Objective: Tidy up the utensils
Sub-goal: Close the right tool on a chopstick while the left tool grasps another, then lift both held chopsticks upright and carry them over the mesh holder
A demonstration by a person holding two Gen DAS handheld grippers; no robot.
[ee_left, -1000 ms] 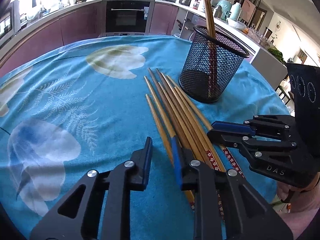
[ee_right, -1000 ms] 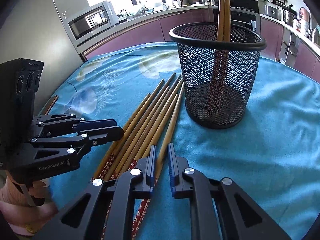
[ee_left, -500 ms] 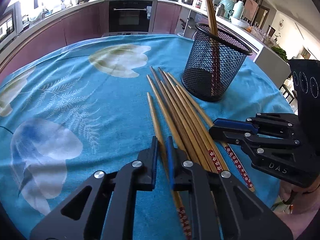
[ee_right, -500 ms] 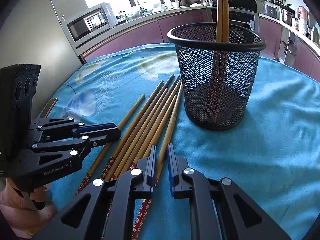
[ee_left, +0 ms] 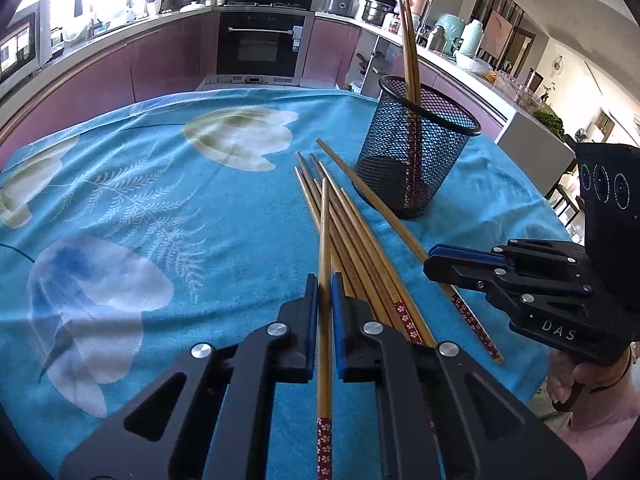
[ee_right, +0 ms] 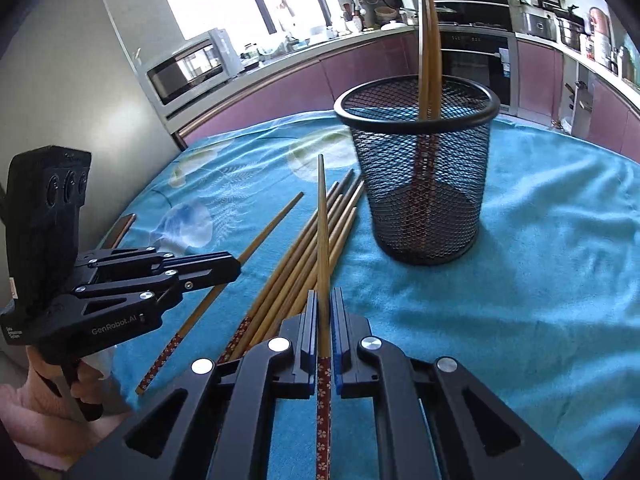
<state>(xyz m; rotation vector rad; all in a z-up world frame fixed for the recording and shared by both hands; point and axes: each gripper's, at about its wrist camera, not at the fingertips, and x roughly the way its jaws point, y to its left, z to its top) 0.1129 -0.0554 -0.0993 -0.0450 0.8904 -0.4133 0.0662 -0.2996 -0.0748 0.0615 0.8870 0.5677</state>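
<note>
Both tongs, left point(ee_left: 325, 292) and right point(ee_right: 324, 308), each clamp one chopstick point(ee_left: 325, 240), tips seemingly raised toward the mesh cup point(ee_right: 420, 184).

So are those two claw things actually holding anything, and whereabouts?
Yes. The left gripper pinches one chopstick, the right gripper another chopstick, each gripped toward its red flowered handle end.

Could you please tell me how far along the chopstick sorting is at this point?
Done: two chopsticks stand in the mesh cup. In hand: the left gripper is shut on one chopstick, and the right gripper on another. Left: a loose bundle lies on the blue cloth beside the cup.
</note>
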